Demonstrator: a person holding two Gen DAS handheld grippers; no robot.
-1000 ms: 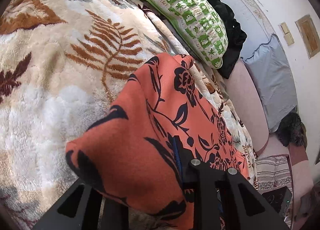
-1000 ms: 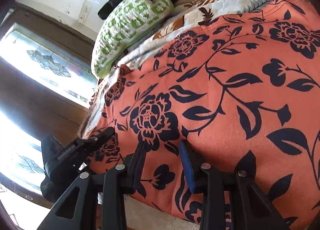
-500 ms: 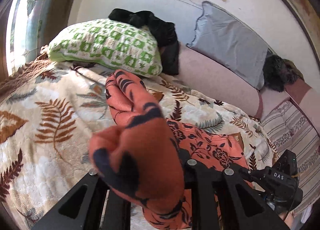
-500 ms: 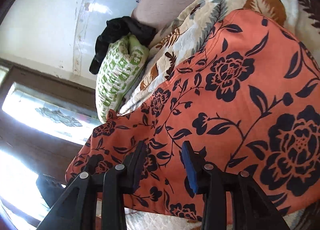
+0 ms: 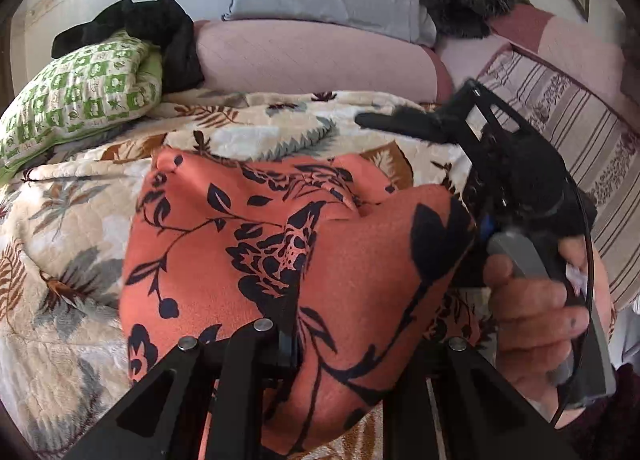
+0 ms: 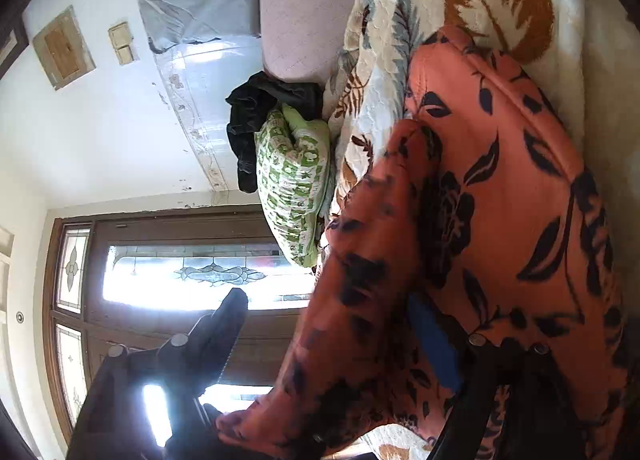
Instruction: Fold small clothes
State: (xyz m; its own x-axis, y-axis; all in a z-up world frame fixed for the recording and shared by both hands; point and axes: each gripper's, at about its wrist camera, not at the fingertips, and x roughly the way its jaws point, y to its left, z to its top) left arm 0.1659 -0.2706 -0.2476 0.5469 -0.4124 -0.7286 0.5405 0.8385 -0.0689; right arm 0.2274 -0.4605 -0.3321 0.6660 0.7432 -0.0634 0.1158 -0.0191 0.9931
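So the orange floral garment (image 5: pixel 280 244) is about halfway through a fold, I'd say. It's lying on the leaf-print blanket (image 5: pixel 72 220), in front of the green pillow (image 5: pixel 76 100), and one side is lifted and doubled over the rest.

The left gripper (image 5: pixel 320 344) is nearly closed and pinching a bunched fold of the cloth, holding it up over the flat part.

The right gripper (image 6: pixel 332 340) has its jaws opening wide right now. The cloth drapes between them and hangs against the blue pad (image 6: pixel 434 344), but nothing's clamped, so it looks like it's letting go.

What's left, as I read it: lay the lifted half down flat, smooth it, probably one more fold to make it compact. No tidy finished shape yet, it's still lumpy.
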